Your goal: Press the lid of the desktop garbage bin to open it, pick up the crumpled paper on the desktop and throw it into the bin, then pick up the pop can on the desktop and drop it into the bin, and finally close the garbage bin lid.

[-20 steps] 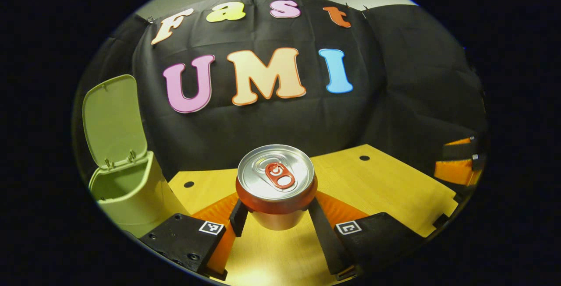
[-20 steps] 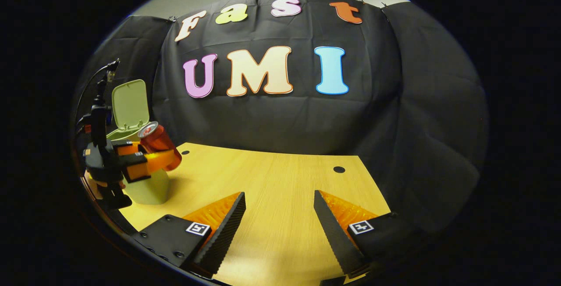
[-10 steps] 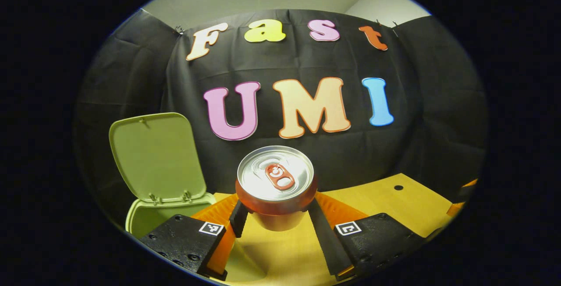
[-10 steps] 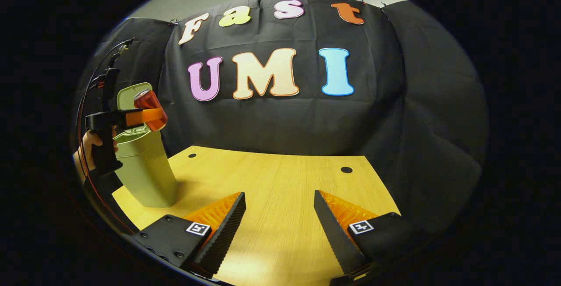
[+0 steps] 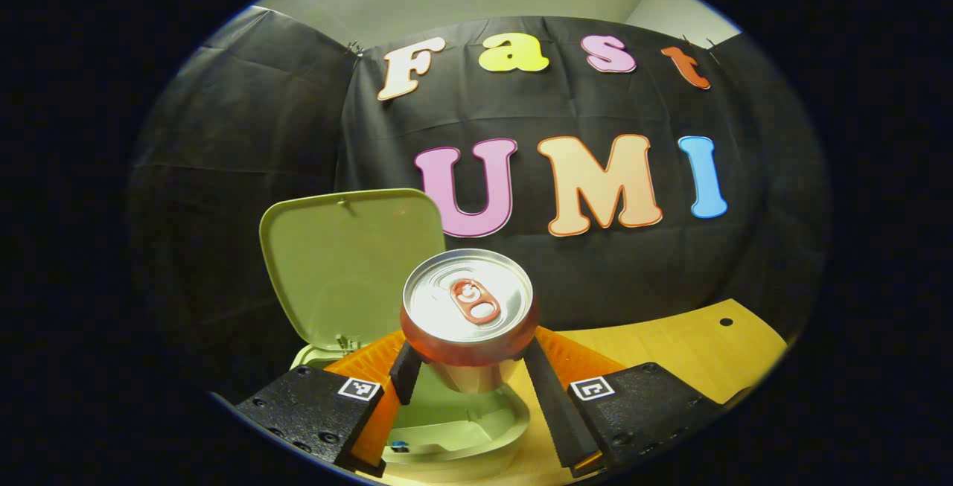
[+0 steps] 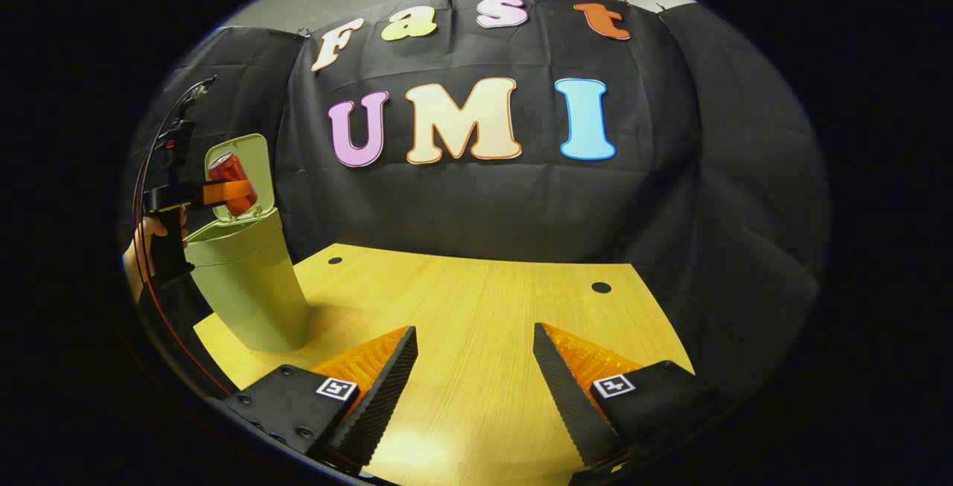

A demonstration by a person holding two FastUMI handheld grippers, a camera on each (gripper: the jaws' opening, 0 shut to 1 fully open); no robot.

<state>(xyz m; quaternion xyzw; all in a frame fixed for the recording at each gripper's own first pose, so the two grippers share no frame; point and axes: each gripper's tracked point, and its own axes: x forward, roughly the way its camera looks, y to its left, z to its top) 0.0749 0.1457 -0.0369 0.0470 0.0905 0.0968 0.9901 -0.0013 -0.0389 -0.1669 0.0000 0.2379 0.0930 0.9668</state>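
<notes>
In the left gripper view my left gripper (image 5: 467, 367) is shut on a red pop can (image 5: 469, 307), silver top facing the camera. The can hangs above the open mouth of the pale green bin (image 5: 447, 426), whose lid (image 5: 350, 263) stands upright behind. In the right gripper view the same pop can (image 6: 231, 173) is held by the left gripper (image 6: 223, 192) over the bin (image 6: 249, 285) at the table's far left, lid (image 6: 249, 166) up. My right gripper (image 6: 475, 367) is open above the wooden table (image 6: 476, 307), nothing between its fingers. The inside of the bin is mostly hidden.
A hand (image 6: 145, 244) holds the left gripper's handle, with cables (image 6: 167, 129) rising above it. The table has small round holes (image 6: 600, 287) near its back edge. The black cloth wall closes the back and sides.
The left gripper has carried the can leftward and up, from beside the bin to above its open mouth. The right gripper has stayed open and almost still.
</notes>
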